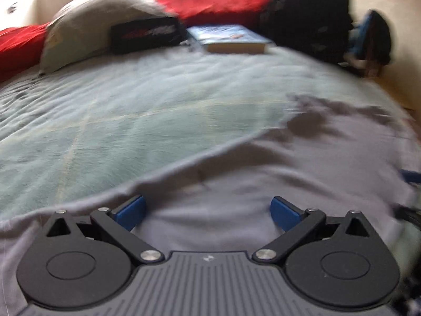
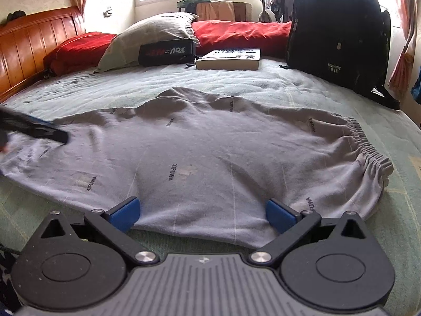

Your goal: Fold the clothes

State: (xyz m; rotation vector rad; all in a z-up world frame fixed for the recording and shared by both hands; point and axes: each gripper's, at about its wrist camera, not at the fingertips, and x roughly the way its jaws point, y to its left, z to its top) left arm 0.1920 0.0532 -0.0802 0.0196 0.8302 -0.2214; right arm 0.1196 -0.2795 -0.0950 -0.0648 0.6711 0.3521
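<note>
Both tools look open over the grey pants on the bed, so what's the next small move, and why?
Probably lower the right tool onto the near edge of the grey pants and close. Its jaws stand wide open with nothing pinched, that edge lies right between them, and the pants lie spread flat on the bed, unfolded. The left tool is open too.

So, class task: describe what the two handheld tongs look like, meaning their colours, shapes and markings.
Both the left tongs and the right tongs look alike: blue pads on black linkage arms with silver pivot bolts, two round black discs, and a grey ribbed body bearing a small pale logo. No sleeve shows.
</note>
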